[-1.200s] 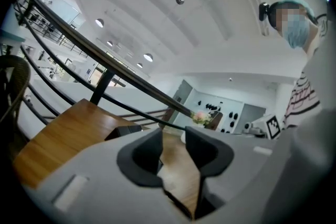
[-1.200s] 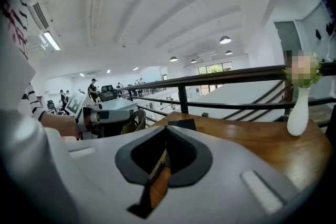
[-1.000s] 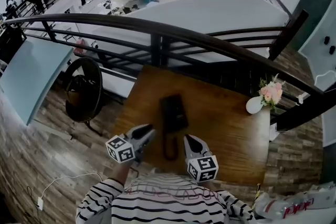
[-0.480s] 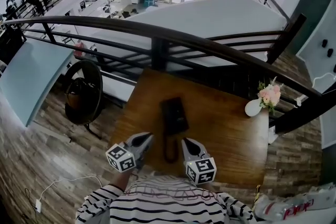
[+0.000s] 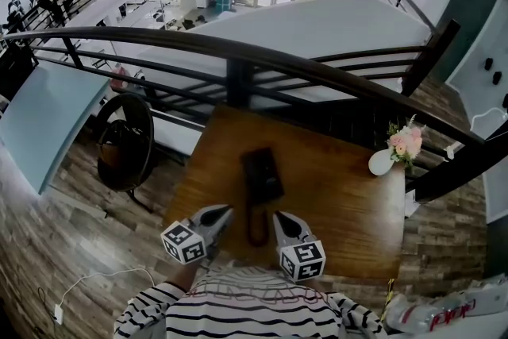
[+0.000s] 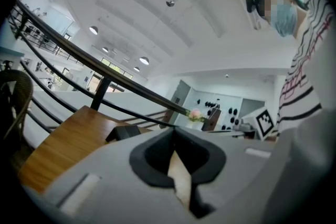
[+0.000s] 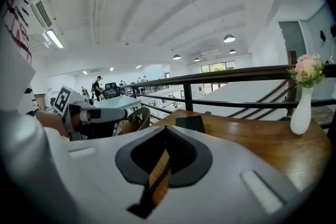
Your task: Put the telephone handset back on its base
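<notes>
On the wooden table (image 5: pixel 341 202) lies a black telephone base (image 5: pixel 262 173), also seen in the left gripper view (image 6: pixel 123 132) and the right gripper view (image 7: pixel 190 123). The dark handset (image 5: pixel 255 225) lies off the base, on the table just nearer to me. It rests between my two grippers. My left gripper (image 5: pixel 225 212) hovers at the handset's left, shut and empty. To the handset's right, my right gripper (image 5: pixel 279 217) is also shut, with nothing held. Neither gripper touches the handset. Each gripper's own view shows its pads meeting, the left (image 6: pixel 174 132) and the right (image 7: pixel 166 131).
A white vase with pink flowers (image 5: pixel 382 160) stands at the table's right edge. A dark railing (image 5: pixel 238 52) runs behind the table, with a drop to a lower floor beyond. A round wicker chair (image 5: pixel 127 135) stands left of the table.
The left gripper has drawn back a little toward me, and its jaws look narrower than a second ago. The right gripper and the handset have kept still.
</notes>
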The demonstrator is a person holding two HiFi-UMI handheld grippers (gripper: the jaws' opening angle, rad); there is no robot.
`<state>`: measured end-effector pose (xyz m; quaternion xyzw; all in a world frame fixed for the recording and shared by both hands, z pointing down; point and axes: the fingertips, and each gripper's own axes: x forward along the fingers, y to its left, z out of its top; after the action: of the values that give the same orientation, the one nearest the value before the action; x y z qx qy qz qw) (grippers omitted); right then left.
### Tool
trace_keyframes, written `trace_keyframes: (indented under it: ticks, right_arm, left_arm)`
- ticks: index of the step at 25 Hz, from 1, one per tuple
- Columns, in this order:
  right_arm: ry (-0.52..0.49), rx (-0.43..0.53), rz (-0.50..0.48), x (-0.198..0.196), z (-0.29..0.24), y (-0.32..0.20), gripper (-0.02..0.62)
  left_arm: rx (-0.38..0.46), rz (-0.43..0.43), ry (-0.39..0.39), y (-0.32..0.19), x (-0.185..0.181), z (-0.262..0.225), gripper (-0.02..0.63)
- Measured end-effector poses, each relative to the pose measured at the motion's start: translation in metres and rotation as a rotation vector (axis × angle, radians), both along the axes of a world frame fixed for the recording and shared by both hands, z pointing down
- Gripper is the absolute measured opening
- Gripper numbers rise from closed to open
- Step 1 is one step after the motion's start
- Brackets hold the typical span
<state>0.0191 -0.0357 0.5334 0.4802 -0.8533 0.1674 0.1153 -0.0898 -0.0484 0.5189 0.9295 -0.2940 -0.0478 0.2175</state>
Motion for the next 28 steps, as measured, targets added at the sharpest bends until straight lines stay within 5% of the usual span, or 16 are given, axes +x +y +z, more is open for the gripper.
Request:
trace_keyframes:
  ticks: [28]
  right_arm:
    - [0.015, -0.033, 0.009, 0.0028, 0.0054, 0.0084, 0.000]
  left_arm:
    - [-0.045, -0.003, 0.001, 0.0102, 0.0038, 0.0081, 0.003]
